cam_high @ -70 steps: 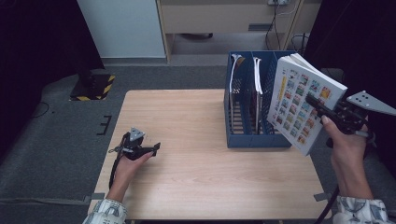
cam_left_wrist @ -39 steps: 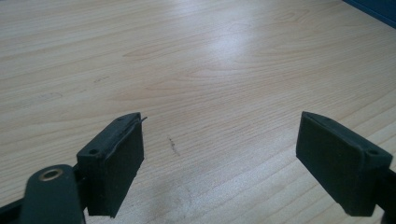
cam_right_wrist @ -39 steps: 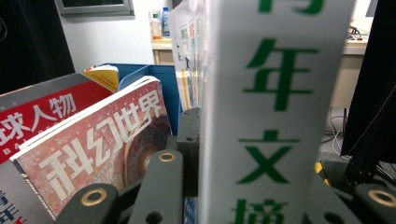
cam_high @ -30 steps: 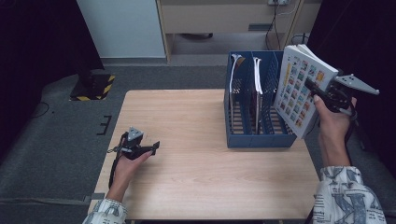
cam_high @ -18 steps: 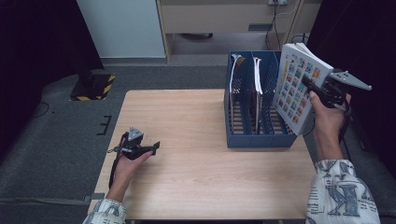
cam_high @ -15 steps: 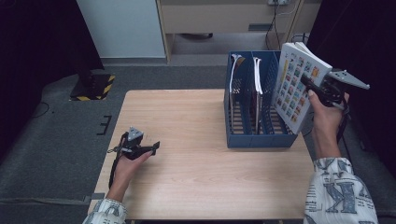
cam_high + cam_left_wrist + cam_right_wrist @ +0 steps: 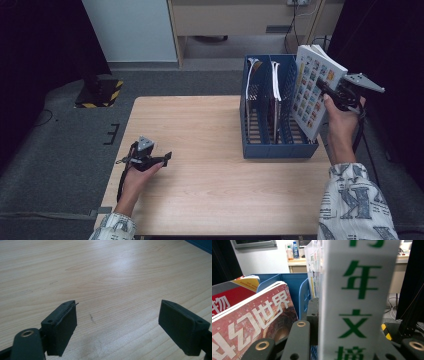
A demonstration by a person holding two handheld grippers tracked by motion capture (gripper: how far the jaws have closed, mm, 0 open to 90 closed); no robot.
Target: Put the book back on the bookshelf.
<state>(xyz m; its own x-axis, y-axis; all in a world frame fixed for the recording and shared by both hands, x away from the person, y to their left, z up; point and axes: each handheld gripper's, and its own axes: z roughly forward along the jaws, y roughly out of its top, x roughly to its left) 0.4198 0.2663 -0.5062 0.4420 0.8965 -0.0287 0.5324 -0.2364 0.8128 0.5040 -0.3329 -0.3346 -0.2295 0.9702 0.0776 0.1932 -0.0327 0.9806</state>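
A thick white book (image 7: 311, 87) with a grid of small coloured pictures on its cover is held nearly upright at the right side of the blue file rack (image 7: 278, 148). My right gripper (image 7: 326, 91) is shut on its outer edge. In the right gripper view the book's white spine with green characters (image 7: 359, 302) stands between the jaws of the right gripper (image 7: 352, 340). I cannot tell if its lower edge is inside the rightmost slot. My left gripper (image 7: 166, 156) rests on the table at the front left, open and with nothing between its pads (image 7: 62, 325).
Two magazines (image 7: 274, 85) stand in the rack's left and middle slots, one with a red cover (image 7: 249, 322). The wooden table (image 7: 200, 125) spreads left of the rack. Beyond the table are a grey floor, a white cabinet (image 7: 130, 25) and a yellow-black striped base (image 7: 102, 92).
My right hand has carried the book left and slightly down, from tilted beyond the rack's right side to more upright against it. The left hand has not moved.
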